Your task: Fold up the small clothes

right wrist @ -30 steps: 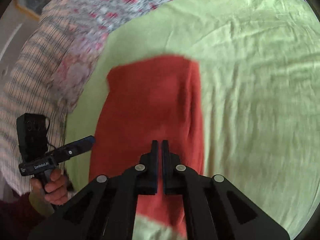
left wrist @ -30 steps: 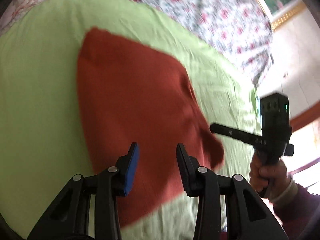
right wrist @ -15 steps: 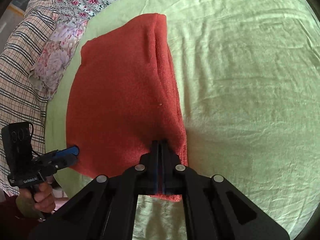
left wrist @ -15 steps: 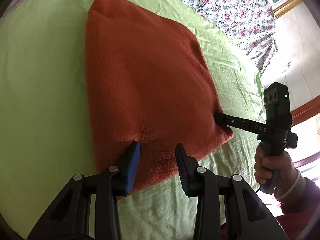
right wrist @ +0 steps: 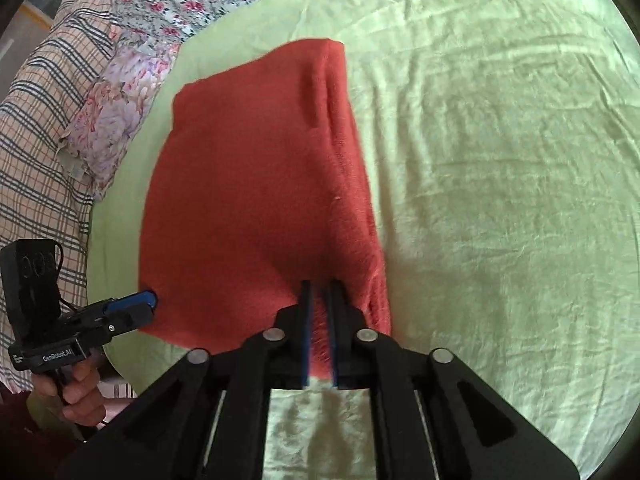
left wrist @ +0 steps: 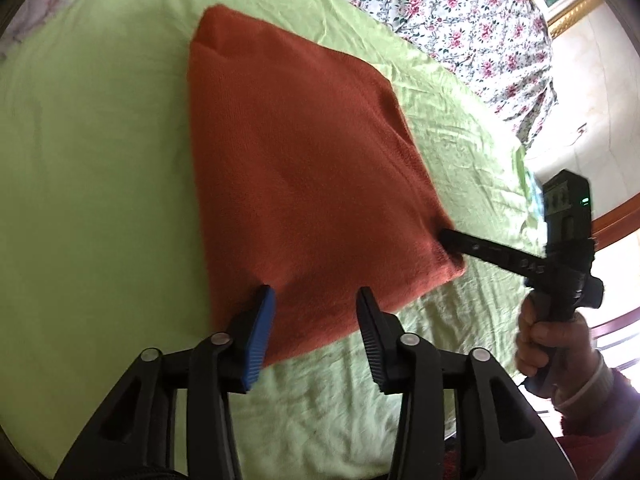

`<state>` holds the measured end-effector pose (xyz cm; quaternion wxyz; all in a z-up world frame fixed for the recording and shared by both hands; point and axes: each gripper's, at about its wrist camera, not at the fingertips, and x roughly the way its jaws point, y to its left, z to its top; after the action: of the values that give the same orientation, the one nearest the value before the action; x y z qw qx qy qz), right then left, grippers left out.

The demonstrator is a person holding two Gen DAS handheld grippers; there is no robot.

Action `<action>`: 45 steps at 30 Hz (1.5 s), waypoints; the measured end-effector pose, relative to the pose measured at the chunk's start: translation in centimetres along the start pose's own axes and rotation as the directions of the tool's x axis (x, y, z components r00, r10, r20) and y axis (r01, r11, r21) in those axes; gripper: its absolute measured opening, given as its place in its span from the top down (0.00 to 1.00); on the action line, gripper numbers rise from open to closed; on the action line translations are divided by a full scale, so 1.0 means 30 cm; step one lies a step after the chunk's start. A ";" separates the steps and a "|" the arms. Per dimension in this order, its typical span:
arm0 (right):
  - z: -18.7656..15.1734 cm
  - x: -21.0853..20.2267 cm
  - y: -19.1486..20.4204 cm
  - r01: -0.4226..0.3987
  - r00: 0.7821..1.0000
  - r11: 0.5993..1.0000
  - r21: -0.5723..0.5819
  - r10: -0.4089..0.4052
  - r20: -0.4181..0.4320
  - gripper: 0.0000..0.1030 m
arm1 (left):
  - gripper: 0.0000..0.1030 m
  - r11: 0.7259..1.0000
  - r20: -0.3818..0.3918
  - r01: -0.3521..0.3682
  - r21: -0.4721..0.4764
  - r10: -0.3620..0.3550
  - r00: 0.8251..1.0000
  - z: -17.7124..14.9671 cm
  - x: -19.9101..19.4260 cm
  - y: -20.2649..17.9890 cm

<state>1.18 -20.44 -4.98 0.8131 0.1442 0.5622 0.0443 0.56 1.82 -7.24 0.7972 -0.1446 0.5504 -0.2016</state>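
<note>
A rust-red knitted garment (left wrist: 304, 184) lies folded flat on a light green sheet (left wrist: 92, 168); it also shows in the right wrist view (right wrist: 248, 208). My left gripper (left wrist: 314, 300) is open and empty, its jaws wide apart just above the garment's near edge. My right gripper (right wrist: 319, 285) has its jaws a narrow gap apart around the garment's near right corner, with red fabric between them. From the left wrist view the right gripper (left wrist: 448, 236) meets that corner.
The green sheet (right wrist: 500, 184) covers the bed. A floral quilt (left wrist: 460, 12) lies beyond it, and a checked cloth and floral pillow (right wrist: 108, 120) lie on the left of the right wrist view. The bed edge is near me.
The garment was carried over and laid flat. My right gripper's jaws, shut half a second ago, now stand slightly apart on the corner. My left gripper stayed open.
</note>
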 end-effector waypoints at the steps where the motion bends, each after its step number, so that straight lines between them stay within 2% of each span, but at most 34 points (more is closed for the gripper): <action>1: -0.003 -0.011 0.008 -0.001 1.000 1.000 0.003 0.001 0.010 0.77 | 0.57 1.000 0.004 -0.006 -0.001 0.006 1.000 -0.003 -0.012 0.003; 2: -0.005 -0.019 0.012 0.001 1.000 1.000 0.004 -0.001 0.018 0.72 | 0.56 1.000 0.006 -0.013 -0.005 0.013 1.000 -0.007 -0.022 0.008; 3: -0.008 -0.024 0.018 0.003 1.000 1.000 0.004 -0.003 0.026 0.71 | 0.56 1.000 0.008 -0.030 -0.007 0.030 1.000 -0.009 -0.034 0.014; 5: -0.019 -0.037 0.039 0.010 0.999 1.000 0.004 -0.010 0.038 0.71 | 0.50 0.997 0.013 -0.074 -0.001 0.074 0.997 -0.011 -0.053 0.026; 11: -0.070 -0.061 0.100 0.019 0.998 1.000 0.001 -0.019 0.054 0.68 | 0.46 0.987 0.032 -0.158 -0.006 0.158 0.987 -0.022 -0.117 0.077; 16: -0.123 -0.080 0.142 0.037 0.997 0.999 0.007 -0.038 0.072 0.54 | 0.37 0.970 0.041 -0.242 0.023 0.240 0.970 -0.034 -0.146 0.083; 24: -0.179 -0.089 0.172 0.049 0.997 0.999 -0.016 -0.048 0.064 0.48 | 0.25 0.929 0.072 -0.359 0.085 0.354 0.933 -0.060 -0.175 0.044; 26: -0.189 -0.095 0.176 0.050 0.996 0.999 -0.016 -0.049 0.068 0.45 | 0.23 0.922 0.074 -0.375 0.099 0.369 0.926 -0.065 -0.173 0.034; 31: -0.194 -0.097 0.190 0.059 0.996 0.997 -0.053 -0.056 0.064 0.43 | 0.22 0.905 0.090 -0.413 0.100 0.405 0.910 -0.064 -0.185 0.018; 41: -0.173 -0.132 0.225 0.059 0.995 0.994 -0.092 -0.051 0.084 0.38 | 0.20 0.896 0.108 -0.437 0.086 0.427 0.898 -0.031 -0.195 -0.004; 45: -0.146 -0.143 0.217 0.055 0.994 0.994 -0.097 -0.046 0.094 0.38 | 0.20 0.900 0.105 -0.428 0.086 0.419 0.902 -0.015 -0.189 -0.008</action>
<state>-3.85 -14.41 -0.69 0.8452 0.0912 0.5247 0.0448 -1.67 4.34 -2.65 0.8509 0.0131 0.5231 -0.0465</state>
